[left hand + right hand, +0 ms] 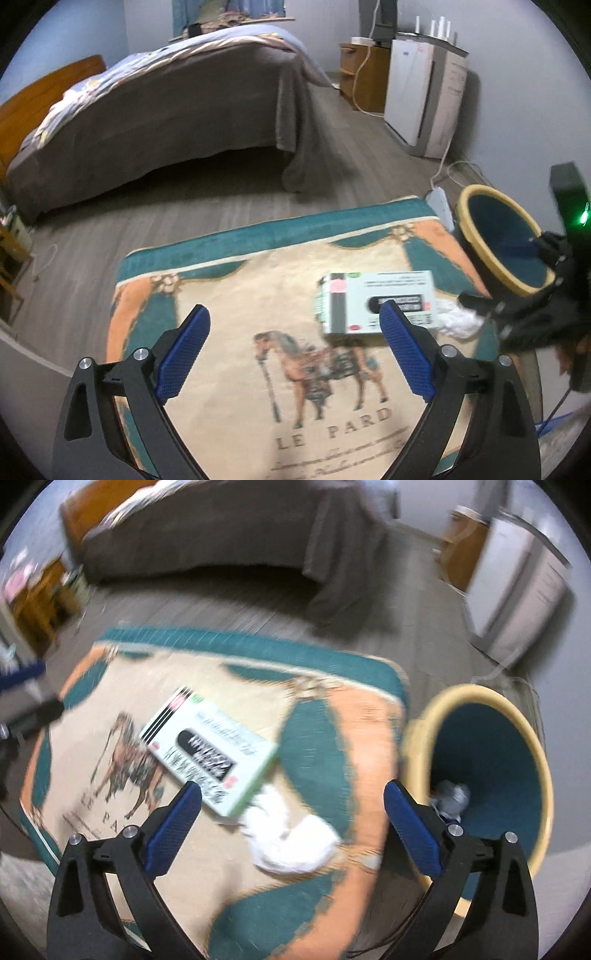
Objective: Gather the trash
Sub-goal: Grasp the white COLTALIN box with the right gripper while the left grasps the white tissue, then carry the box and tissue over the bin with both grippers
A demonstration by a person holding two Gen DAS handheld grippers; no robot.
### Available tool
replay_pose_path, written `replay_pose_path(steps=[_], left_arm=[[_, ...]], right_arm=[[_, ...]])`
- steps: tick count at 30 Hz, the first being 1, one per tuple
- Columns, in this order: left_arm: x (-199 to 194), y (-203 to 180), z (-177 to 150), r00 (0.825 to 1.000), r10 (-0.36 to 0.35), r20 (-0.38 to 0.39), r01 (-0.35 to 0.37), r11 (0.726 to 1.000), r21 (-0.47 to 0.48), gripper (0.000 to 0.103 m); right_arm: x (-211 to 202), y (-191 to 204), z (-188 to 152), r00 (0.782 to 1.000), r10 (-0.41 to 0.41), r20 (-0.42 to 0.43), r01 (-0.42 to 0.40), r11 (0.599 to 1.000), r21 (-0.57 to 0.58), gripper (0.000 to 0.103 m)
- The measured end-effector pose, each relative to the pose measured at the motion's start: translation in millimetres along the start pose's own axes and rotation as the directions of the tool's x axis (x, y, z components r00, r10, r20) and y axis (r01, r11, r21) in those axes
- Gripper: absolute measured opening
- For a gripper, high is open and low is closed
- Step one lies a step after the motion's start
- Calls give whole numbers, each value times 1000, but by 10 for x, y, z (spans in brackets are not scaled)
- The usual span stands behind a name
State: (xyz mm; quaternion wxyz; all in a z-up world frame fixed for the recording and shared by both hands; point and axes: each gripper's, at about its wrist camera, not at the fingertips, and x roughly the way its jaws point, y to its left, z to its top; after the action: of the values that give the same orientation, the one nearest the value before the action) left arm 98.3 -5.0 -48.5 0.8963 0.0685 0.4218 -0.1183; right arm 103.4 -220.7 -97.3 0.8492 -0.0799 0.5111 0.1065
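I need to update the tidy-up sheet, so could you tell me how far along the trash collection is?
Done: one crumpled piece already lies in the yellow-rimmed bin. In hand: nothing; the left gripper and right gripper are both open and empty above the rug. Left: the white-and-green box and the white wad beside it remain on the rug.

The right tool (293,799) gapes empty above crumpled white tissue (291,843), beside a box (210,746) and bin (480,775).
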Motion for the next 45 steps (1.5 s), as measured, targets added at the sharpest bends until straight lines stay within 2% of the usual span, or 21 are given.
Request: replay_pose_path(steps=[5, 9, 17, 21, 25, 29, 33, 39, 45], left_arm=[[106, 178, -6, 1000, 8, -22, -8, 1000, -1, 93], [193, 291, 45, 999, -20, -34, 19, 1000, -23, 93], [404, 384, 111, 997, -36, -62, 35, 999, -24, 93], [479, 429, 145, 996, -49, -73, 47, 998, -33, 93], [509, 427, 179, 996, -50, -74, 47, 998, -42, 93], [474, 381, 176, 997, -37, -69, 35, 999, -34, 93], [414, 310, 188, 998, -29, -60, 27, 999, -34, 93], [274, 64, 179, 999, -28, -44, 28, 1000, -5, 93], [244, -324, 159, 997, -66, -49, 67, 998, 3, 93]], right_arm=[[359, 442, 63, 999, -10, -50, 0, 983, -186, 97], [583, 633, 117, 998, -41, -54, 23, 953, -301, 97], [756, 734, 316, 993, 79, -87, -104, 933, -345, 97], [848, 752, 449, 985, 133, -111, -162, 934, -320, 97], [1002, 733, 480, 980, 120, -160, -166, 936, -310, 96], [984, 663, 467, 978, 133, -163, -176, 940, -292, 82], [807, 564, 451, 979, 155, -135, -186, 950, -251, 77], [381, 330, 303, 988, 136, -78, -149, 971, -187, 76], [-133, -124, 68, 997, 32, -64, -34, 999, -41, 75]])
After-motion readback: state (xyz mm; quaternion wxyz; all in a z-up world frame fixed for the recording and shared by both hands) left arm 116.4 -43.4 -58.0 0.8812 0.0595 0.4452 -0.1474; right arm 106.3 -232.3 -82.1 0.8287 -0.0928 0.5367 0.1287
